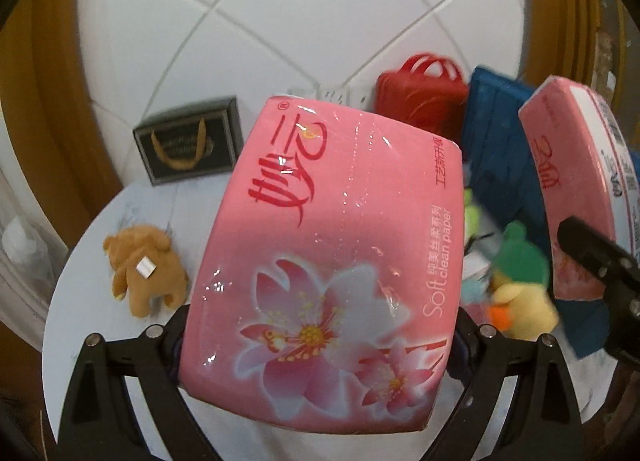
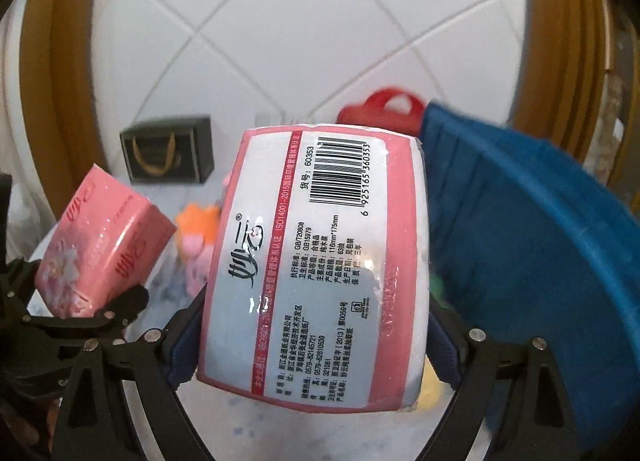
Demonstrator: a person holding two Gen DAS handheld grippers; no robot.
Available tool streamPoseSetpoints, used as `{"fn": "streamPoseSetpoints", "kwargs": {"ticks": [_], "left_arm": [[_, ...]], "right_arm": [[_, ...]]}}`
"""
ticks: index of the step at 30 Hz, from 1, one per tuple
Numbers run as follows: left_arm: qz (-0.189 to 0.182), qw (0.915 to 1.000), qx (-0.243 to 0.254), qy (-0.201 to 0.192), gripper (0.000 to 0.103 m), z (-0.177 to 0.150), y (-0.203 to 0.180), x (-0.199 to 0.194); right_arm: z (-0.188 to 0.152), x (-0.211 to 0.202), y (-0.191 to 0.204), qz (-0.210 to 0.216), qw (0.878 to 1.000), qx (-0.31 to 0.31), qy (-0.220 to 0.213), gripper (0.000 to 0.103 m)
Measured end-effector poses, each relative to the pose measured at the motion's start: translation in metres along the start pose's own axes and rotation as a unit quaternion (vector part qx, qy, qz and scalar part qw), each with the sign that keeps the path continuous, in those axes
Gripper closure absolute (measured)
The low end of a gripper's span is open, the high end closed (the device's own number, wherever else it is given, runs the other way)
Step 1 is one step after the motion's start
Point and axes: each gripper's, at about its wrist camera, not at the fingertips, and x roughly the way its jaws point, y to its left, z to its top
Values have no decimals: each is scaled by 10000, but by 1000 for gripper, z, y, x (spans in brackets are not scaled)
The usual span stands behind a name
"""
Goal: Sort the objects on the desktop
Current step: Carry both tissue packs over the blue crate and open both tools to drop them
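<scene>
My left gripper (image 1: 322, 335) is shut on a pink soft tissue pack (image 1: 340, 241) with a flower print, held up above the white table (image 1: 76, 293). My right gripper (image 2: 316, 325) is shut on a second tissue pack (image 2: 320, 253), its white barcode side facing the camera. In the left wrist view the right-hand pack (image 1: 572, 181) hangs at the far right, with a black finger (image 1: 596, 257) on it. In the right wrist view the left-hand pack (image 2: 100, 237) is at the lower left in the left gripper (image 2: 76, 297).
A brown plush bear (image 1: 146, 269) lies on the table at left. A yellow duck plush with a green hat (image 1: 520, 289) sits by a blue bin (image 2: 540, 241). Against the tiled wall stand a red bag (image 1: 420, 97) and a dark gift bag (image 1: 188, 141). An orange-pink plush (image 2: 196, 233) lies behind.
</scene>
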Motion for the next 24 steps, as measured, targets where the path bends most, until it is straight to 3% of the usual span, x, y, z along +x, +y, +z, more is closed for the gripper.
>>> {"fn": "streamPoseSetpoints", "kwargs": {"ticks": [4, 7, 13, 19, 22, 23, 24], "left_arm": [[20, 9992, -41, -389, 8, 21, -50, -23], [55, 9969, -136, -777, 8, 35, -112, -49], [-63, 9925, -308, -1183, 8, 59, -242, -88], [-187, 9943, 29, -1053, 8, 82, -362, -96], [-216, 9950, 204, -949, 8, 91, -402, -94], [-170, 9956, 353, -855, 8, 93, -417, -91], [101, 9944, 625, -851, 8, 93, -430, -90]], "right_arm": [[10, -38, -50, -74, 9990, -49, -439, 12], [15, -74, -103, -74, 9964, -172, -823, 12], [16, -126, -227, -227, 9912, -362, -1254, 11], [6, -131, -336, -670, 9901, -333, -1185, 11], [2, -121, -380, -885, 9902, -244, -1056, 11], [-1, -120, -390, -911, 9902, -212, -1035, 11], [-3, -117, -402, -949, 9906, -168, -975, 11]]}}
